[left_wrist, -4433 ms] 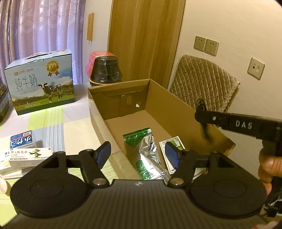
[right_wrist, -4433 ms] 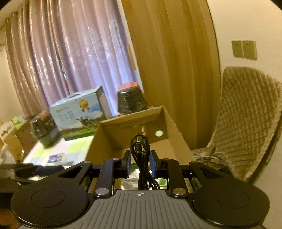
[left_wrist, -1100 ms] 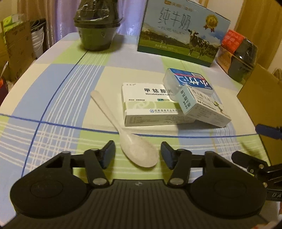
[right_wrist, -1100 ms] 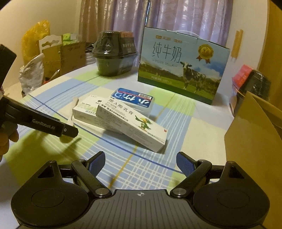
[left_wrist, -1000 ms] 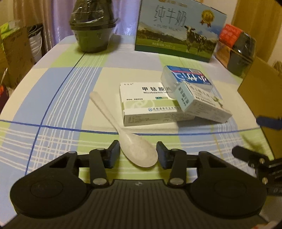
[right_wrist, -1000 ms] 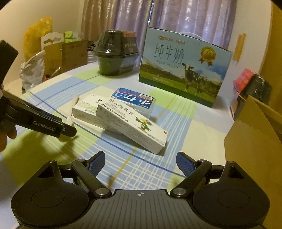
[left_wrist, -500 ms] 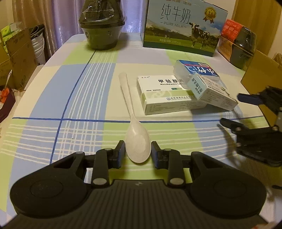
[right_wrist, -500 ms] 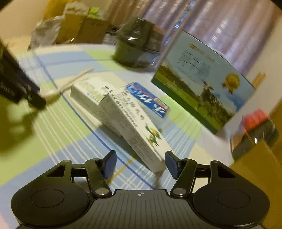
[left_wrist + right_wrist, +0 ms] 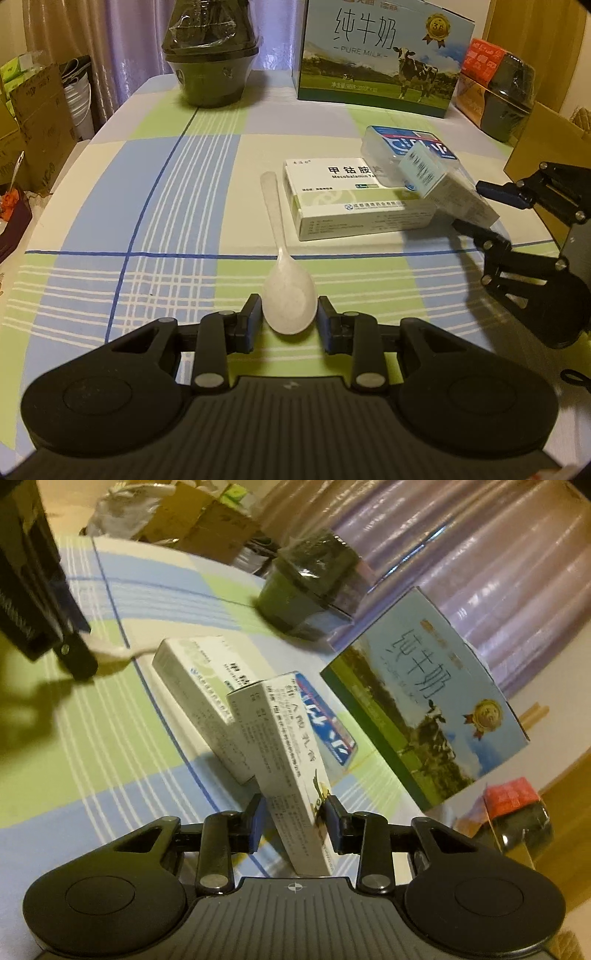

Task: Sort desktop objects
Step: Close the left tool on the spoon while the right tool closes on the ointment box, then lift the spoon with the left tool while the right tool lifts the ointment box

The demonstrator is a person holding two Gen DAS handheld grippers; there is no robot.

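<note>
- Both grippers are closed on things: the left gripper [image 9: 289, 317] has its blue pads against the two sides of the white spoon's [image 9: 284, 280] bowl, low over the checked tablecloth [image 9: 147, 206].
- From the bowl the spoon's handle runs away from the camera, its tip just beside the Mecobalamin tablet box [image 9: 351, 197].
- Over in the right wrist view, the right gripper [image 9: 295, 818] clamps the near end of a long white medicine box [image 9: 286, 753], which is tilted, its far end leaning on the tablet box.
- Behind the long box lies a clear plastic case with a blue label [image 9: 325, 720], resting partly on the tablet box.
- A pure milk carton [image 9: 380, 51] stands at the far side of the table, with a wrapped dark bowl [image 9: 210, 62] to its left.
- At the right edge a brown cardboard box [image 9: 543, 147] shows only in part.
</note>
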